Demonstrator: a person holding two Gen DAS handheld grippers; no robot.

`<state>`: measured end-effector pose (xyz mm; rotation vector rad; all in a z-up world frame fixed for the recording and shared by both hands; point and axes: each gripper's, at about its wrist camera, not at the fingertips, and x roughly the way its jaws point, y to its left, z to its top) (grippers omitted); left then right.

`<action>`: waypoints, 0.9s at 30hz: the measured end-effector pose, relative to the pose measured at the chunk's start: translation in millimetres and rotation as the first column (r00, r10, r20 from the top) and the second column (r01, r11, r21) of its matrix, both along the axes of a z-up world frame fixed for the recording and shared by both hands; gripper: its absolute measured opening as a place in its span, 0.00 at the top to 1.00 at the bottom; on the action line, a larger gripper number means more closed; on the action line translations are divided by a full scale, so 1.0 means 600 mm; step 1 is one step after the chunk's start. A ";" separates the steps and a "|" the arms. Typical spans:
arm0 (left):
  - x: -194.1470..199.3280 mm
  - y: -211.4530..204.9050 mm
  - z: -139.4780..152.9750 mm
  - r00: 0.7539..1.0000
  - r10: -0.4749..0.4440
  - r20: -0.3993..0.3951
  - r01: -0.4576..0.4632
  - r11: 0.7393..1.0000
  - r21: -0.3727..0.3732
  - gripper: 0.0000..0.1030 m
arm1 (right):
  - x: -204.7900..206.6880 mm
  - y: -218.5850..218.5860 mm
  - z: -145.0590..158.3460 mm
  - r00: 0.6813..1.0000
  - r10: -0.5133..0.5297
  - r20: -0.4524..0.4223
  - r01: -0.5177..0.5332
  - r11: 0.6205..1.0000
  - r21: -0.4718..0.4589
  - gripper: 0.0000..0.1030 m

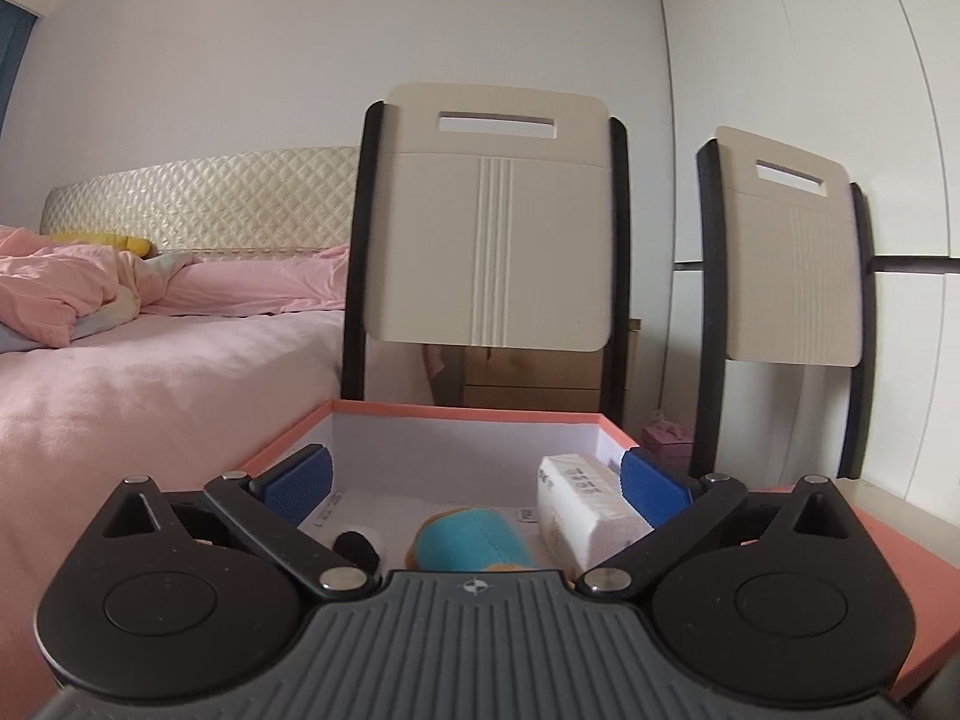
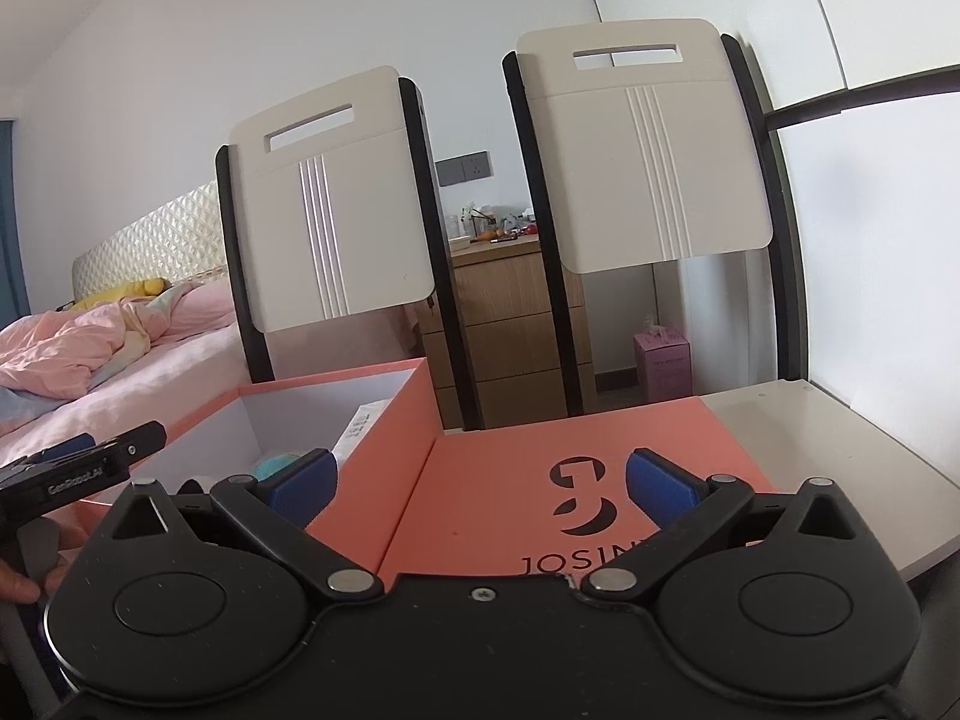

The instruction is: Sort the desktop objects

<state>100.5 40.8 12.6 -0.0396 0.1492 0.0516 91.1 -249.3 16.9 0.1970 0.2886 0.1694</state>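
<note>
An open salmon-orange box (image 1: 462,415) with white inner walls holds a teal plush toy (image 1: 471,540), a white tissue pack (image 1: 585,504) and a small black object (image 1: 357,546). My left gripper (image 1: 474,483) is open and empty, with its blue pads over the box's near side. In the right wrist view the same box (image 2: 384,426) stands at the left, and its lid (image 2: 570,468), printed with a dark logo, lies flat beside it. My right gripper (image 2: 480,480) is open and empty above the lid and the box's right wall. The left gripper (image 2: 90,462) shows at the left edge.
Two cream folding chairs with black frames (image 2: 336,204) (image 2: 636,144) stand just behind the white table (image 2: 840,432). A bed with pink bedding (image 1: 150,360) lies to the left. A wooden drawer unit (image 2: 498,324) and a pink box (image 2: 663,360) stand behind the chairs.
</note>
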 end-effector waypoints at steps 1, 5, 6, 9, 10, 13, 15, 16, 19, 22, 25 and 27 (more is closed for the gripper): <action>-0.001 -0.002 -0.001 1.000 -0.008 -0.002 0.008 1.000 -0.003 0.00 | 0.000 -0.001 0.000 1.000 -0.003 -0.001 0.003 1.000 0.000 0.01; -0.006 -0.006 -0.002 1.000 -0.026 -0.002 0.026 1.000 -0.011 0.00 | 0.002 -0.003 -0.002 1.000 -0.007 -0.005 0.007 1.000 0.007 0.01; -0.009 -0.006 -0.001 1.000 -0.027 -0.001 0.027 1.000 -0.015 0.00 | 0.002 -0.003 -0.002 1.000 -0.007 -0.005 0.007 1.000 0.007 0.01; -0.015 -0.004 0.003 1.000 -0.029 0.009 0.029 0.999 -0.034 0.00 | 0.002 -0.003 -0.004 1.000 -0.006 -0.011 0.006 1.000 0.007 0.01; -0.018 -0.003 0.004 0.999 -0.031 0.012 0.031 0.999 -0.039 0.00 | 0.002 -0.004 -0.005 1.000 -0.008 -0.014 0.008 1.000 0.010 0.01; -0.022 -0.004 0.004 0.999 -0.036 0.016 0.037 0.999 -0.040 0.00 | 0.002 -0.007 -0.006 1.000 -0.003 -0.017 0.003 1.000 0.019 0.01; -0.024 -0.005 0.003 0.999 -0.040 0.016 0.040 0.998 -0.040 0.00 | 0.002 -0.008 -0.006 1.000 0.002 -0.016 -0.002 1.000 0.023 0.01; -0.025 -0.006 0.003 0.999 -0.040 0.016 0.041 0.998 -0.040 0.00 | 0.001 -0.008 -0.005 1.000 0.003 -0.014 -0.003 1.000 0.026 0.01; -0.027 -0.007 0.001 0.999 -0.044 0.015 0.045 0.998 -0.043 0.00 | 0.000 -0.009 -0.005 1.000 0.006 -0.010 -0.006 0.999 0.035 0.01; -0.029 -0.011 0.001 0.999 -0.050 0.017 0.050 0.998 -0.040 0.00 | -0.001 -0.009 -0.005 1.000 0.009 -0.010 -0.008 0.999 0.039 0.01; -0.032 -0.014 0.001 0.998 -0.056 0.020 0.057 0.997 -0.043 0.00 | -0.001 -0.012 -0.005 1.000 0.006 -0.013 -0.005 0.999 0.042 0.01; -0.034 -0.015 0.001 0.998 -0.061 0.022 0.062 0.997 -0.046 0.00 | -0.002 -0.016 -0.006 1.000 0.004 -0.015 -0.003 0.999 0.046 0.01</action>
